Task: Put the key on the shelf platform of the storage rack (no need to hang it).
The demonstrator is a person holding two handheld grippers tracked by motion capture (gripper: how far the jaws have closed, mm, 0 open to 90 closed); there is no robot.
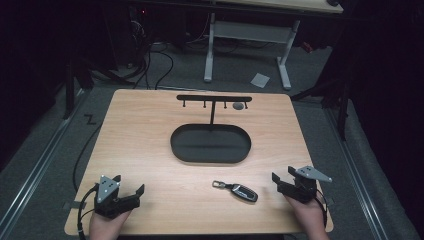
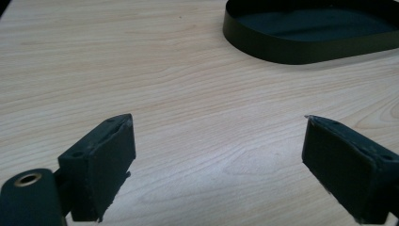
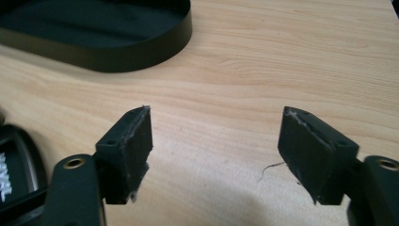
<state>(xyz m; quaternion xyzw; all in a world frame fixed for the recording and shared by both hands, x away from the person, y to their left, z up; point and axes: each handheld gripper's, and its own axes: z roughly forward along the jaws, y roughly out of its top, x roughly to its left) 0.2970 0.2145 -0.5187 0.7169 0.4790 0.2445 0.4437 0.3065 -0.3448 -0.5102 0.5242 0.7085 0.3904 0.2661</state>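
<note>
Your left gripper (image 1: pixel 131 191) rests at the near left corner of the table (image 1: pixel 145 140), its jaws spread wide and empty; in the left gripper view they frame bare wood, with the rim of the black oval tray (image 2: pixel 301 49) beyond at upper right. At the centre of the table sits that tray (image 1: pixel 210 143), nothing lying in it, and behind it, toward the far edge, stands a black rack (image 1: pixel 214 99) with a row of small hooks under its crossbar; a small grey object (image 1: pixel 238 106) is seen at its right end, though whether it hangs from a hook cannot be told. Nearer you, between the tray and the near edge and right of centre, the car key (image 1: pixel 236 190) lies flat on the wood, its metal ring pointing left. Your right gripper (image 1: pixel 283 180) rests near the near right corner, just beside the key but not touching it, jaws likewise released and holding nothing; in the right gripper view the key (image 3: pixel 16 165) shows at the lower left edge. By this layout the work has not begun: the key is ungrasped, and picking it up and carrying it to the tray or a hook is all still left.
</note>
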